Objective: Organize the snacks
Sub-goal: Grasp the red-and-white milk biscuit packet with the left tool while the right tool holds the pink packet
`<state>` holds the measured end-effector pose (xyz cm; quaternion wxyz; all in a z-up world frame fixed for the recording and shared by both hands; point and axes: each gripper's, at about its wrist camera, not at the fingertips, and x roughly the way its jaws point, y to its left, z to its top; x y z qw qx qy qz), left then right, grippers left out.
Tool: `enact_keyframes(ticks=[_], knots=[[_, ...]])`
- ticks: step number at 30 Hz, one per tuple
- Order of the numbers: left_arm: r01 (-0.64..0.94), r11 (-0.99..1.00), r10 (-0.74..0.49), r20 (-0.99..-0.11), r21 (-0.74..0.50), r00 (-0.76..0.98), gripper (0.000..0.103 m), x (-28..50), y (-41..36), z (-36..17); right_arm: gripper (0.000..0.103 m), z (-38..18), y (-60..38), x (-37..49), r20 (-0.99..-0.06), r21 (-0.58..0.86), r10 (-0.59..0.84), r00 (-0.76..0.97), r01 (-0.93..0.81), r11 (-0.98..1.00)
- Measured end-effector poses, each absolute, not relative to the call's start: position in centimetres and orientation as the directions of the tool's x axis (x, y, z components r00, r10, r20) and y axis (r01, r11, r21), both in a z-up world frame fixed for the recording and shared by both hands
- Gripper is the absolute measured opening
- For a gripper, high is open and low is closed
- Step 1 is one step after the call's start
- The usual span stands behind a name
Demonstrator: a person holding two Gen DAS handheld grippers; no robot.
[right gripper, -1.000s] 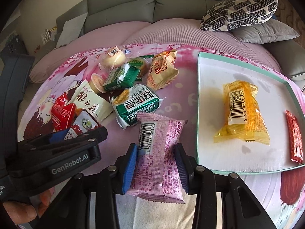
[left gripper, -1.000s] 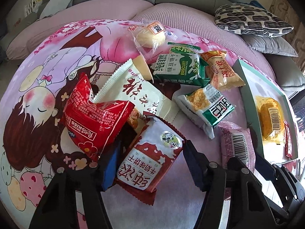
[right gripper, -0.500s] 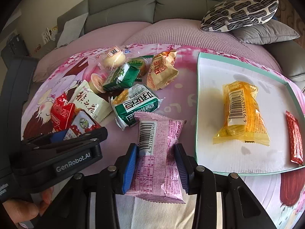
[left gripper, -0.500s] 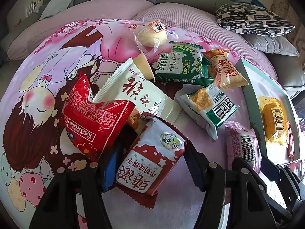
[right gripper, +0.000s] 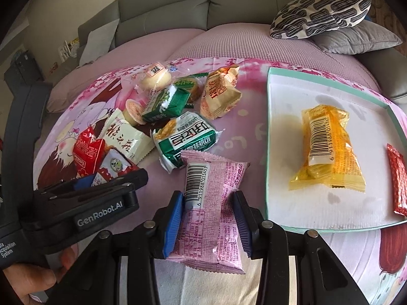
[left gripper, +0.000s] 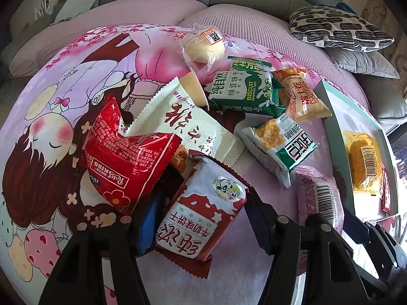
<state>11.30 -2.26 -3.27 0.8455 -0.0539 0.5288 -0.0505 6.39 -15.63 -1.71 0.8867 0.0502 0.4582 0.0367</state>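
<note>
Right gripper [right gripper: 207, 225]: jaws opening, pink barcode snack pack [right gripper: 212, 208] between the blue pads. The pack lies flat on the cartoon-print sheet [right gripper: 246, 132], just left of the tray's near corner. Its sides are still pinched in at the pads, so contact holds for now.

Left gripper [left gripper: 201, 218]: partly open around the maroon-and-white biscuit pack [left gripper: 202, 218]. The right pad touches the pack's edge; the left blue pad [left gripper: 147, 225] has a visible gap. Can't tell if there is real clamping. The pack sits at the near end of the pile, overlapped on its left by the red Peter Kiss pack [left gripper: 124, 160].

Rest of the pile behind, on the sheet: cream pack with red calligraphy [left gripper: 193, 124], green-and-white pack with Korean lettering [left gripper: 282, 145], green BISCUIT pack [left gripper: 241, 91], tan orange-print pack [left gripper: 301, 96], clear-wrapped bun [left gripper: 204, 48].

Teal-rimmed tray [right gripper: 268, 132] on the right holds an orange barcode pack [right gripper: 328, 150] mid-tray and a red sachet [right gripper: 398, 178] at its right edge, well apart.

A hand [right gripper: 33, 274] grips the left tool at the lower left of the right wrist view.
</note>
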Motion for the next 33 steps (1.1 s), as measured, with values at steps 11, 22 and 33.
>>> enact_keyframes(ticks=[11,22,33], knots=[[0.035,0.994,-0.109,-0.892,-0.104,0.438,0.065,11.3,-3.0,-3.5,0.050,-2.5,-15.1,6.8,-0.816,0.099,0.089,0.571,-0.014,0.995],[0.041,0.996,-0.084,-0.892,-0.074,0.445,0.059,11.3,-3.2,-3.5,0.046,-3.5,-15.1,7.2,-0.836,0.080,0.072,0.544,-0.010,0.997],[0.025,0.998,-0.064,-0.879,-0.059,0.472,0.045,11.1,-2.5,-2.4,0.039,-2.0,-16.2,6.7,-0.804,0.116,0.084,0.589,0.018,0.993]])
